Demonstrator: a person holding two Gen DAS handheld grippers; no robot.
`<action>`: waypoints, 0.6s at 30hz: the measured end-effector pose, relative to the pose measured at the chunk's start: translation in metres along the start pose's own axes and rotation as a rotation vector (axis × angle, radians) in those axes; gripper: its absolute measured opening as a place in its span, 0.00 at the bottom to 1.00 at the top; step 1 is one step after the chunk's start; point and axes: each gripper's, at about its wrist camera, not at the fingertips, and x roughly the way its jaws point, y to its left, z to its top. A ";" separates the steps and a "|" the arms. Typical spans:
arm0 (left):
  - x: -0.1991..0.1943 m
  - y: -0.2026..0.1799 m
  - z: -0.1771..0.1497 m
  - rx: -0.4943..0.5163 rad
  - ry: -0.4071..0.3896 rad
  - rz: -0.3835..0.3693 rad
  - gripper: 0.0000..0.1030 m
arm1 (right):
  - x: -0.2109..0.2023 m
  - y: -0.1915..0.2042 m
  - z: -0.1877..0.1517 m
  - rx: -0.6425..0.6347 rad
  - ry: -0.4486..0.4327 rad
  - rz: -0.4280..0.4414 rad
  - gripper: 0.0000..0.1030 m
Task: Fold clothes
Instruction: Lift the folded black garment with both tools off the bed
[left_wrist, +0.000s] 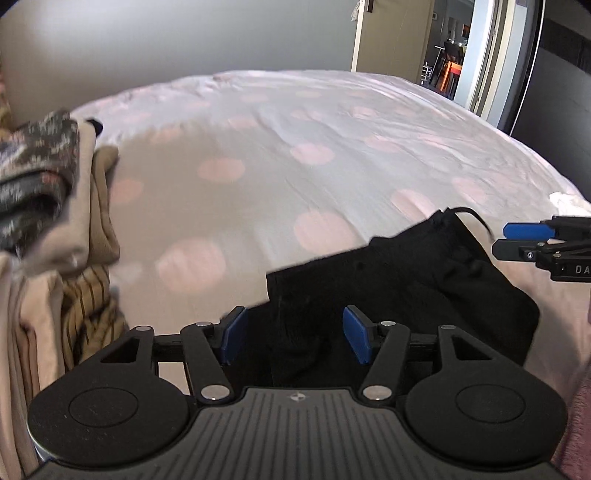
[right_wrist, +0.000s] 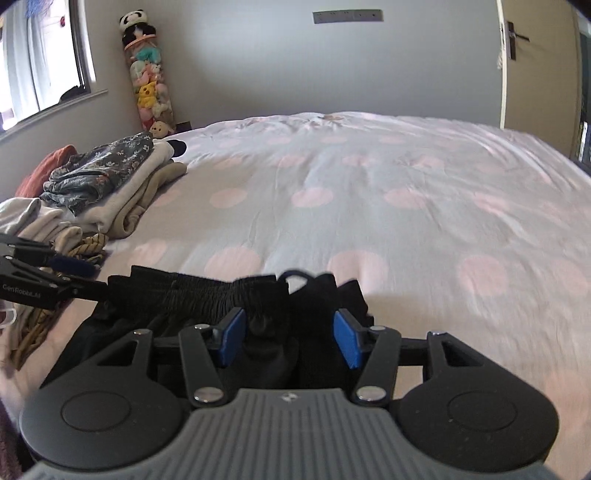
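garment: black soft fabric shorts with gathered elastic waistband (right_wrist: 207, 291) and drawstring loop (right_wrist: 295, 277), lying on pink-dotted white bedspread (right_wrist: 369, 192), partly between and just ahead of both sets of fingers
left gripper (left_wrist: 295, 334): blue pads wide apart, cloth in the gap, not pinched
right gripper (right_wrist: 290, 338): pads wide apart, waistband bunched between them, no grip
handling: likely light, limp, droops; not fragile
hold: waistband corners, one per gripper
nearby: heap of beige and floral clothes (right_wrist: 92, 184), left of fingers
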 end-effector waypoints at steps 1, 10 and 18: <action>0.000 0.002 -0.002 -0.015 0.030 -0.010 0.54 | -0.003 -0.002 -0.003 0.015 0.009 0.000 0.55; 0.021 0.000 -0.013 -0.031 0.145 0.000 0.11 | 0.007 0.004 -0.021 0.040 0.115 0.041 0.22; 0.042 -0.010 -0.016 0.058 0.150 0.133 0.01 | 0.024 -0.003 -0.027 0.071 0.118 -0.035 0.03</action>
